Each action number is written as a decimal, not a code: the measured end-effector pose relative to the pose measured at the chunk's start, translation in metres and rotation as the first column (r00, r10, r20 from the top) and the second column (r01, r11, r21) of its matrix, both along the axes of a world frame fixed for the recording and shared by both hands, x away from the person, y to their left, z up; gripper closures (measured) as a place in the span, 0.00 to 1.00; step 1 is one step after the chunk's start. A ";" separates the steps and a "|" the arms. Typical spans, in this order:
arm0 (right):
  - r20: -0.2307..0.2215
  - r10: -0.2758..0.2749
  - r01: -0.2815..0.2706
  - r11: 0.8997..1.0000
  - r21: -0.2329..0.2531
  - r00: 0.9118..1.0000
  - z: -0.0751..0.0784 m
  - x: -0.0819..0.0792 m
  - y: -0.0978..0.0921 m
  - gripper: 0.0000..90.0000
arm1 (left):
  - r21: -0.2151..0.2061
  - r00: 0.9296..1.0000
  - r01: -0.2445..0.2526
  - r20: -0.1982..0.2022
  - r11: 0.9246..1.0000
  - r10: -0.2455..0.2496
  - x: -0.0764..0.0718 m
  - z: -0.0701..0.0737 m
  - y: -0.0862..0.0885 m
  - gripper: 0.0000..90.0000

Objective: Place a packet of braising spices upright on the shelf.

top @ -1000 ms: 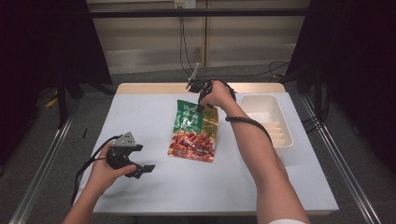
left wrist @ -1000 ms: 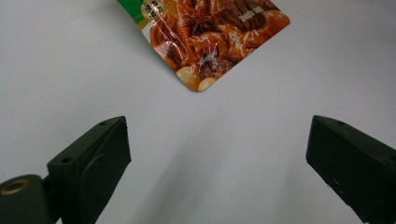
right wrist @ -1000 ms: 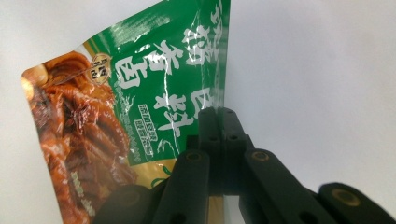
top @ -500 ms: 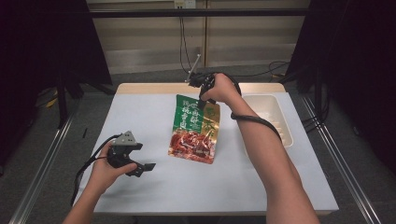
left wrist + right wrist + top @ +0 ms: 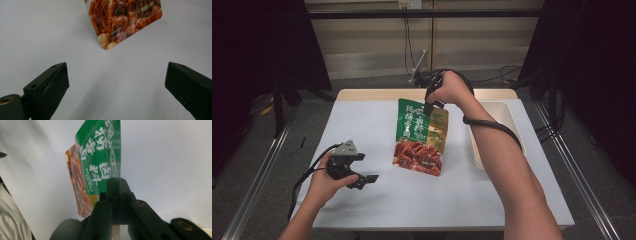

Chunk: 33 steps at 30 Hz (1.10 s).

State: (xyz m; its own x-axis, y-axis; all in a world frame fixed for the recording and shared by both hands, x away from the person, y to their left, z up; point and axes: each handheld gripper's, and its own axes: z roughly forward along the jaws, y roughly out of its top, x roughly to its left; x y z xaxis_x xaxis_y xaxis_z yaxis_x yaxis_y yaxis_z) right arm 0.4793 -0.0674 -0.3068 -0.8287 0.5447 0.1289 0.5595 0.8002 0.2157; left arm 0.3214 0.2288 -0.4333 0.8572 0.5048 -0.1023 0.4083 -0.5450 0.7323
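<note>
My left gripper (image 5: 371, 178) rests low on the table (image 5: 362, 120), jaws spread, empty; farther off my right gripper (image 5: 429, 107) pinches the snack pouch (image 5: 421, 137) by its top edge, lower end touching the table; that thin pinch could slip.

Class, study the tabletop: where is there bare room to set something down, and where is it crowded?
Free: the table's far-left stretch beyond the left gripper, and the near edge below the snack packet. Crowded: the centre-right, where the right gripper pinches the packet beside the white tray.
</note>
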 end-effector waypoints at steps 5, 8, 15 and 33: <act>-0.006 0.010 -0.010 1.000 -0.006 1.000 0.012 -0.005 0.001 1.00 | 0.009 1.000 0.008 -0.008 1.000 -0.007 0.001 0.000 0.000 0.06; 0.001 0.008 -0.008 1.000 -0.007 1.000 0.021 -0.008 0.001 1.00 | 0.012 1.000 0.007 -0.009 1.000 -0.007 0.001 0.000 0.000 0.06; -0.004 0.007 -0.007 1.000 -0.028 1.000 0.038 -0.015 0.000 1.00 | 0.008 1.000 0.009 -0.014 1.000 -0.009 0.002 0.000 0.000 0.06; 0.010 0.003 -0.003 0.999 -0.043 1.000 0.064 -0.013 -0.021 1.00 | 0.017 1.000 0.003 -0.021 1.000 -0.003 0.003 0.000 -0.002 0.06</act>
State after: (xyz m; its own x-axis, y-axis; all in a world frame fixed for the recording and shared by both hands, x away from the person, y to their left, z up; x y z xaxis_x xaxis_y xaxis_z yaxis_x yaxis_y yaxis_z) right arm 0.4659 -0.0880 -0.2425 -0.8313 0.5472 0.0972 0.5553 0.8104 0.1870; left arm 0.3242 0.2269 -0.4336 0.8565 0.5039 -0.1116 0.4217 -0.5585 0.7143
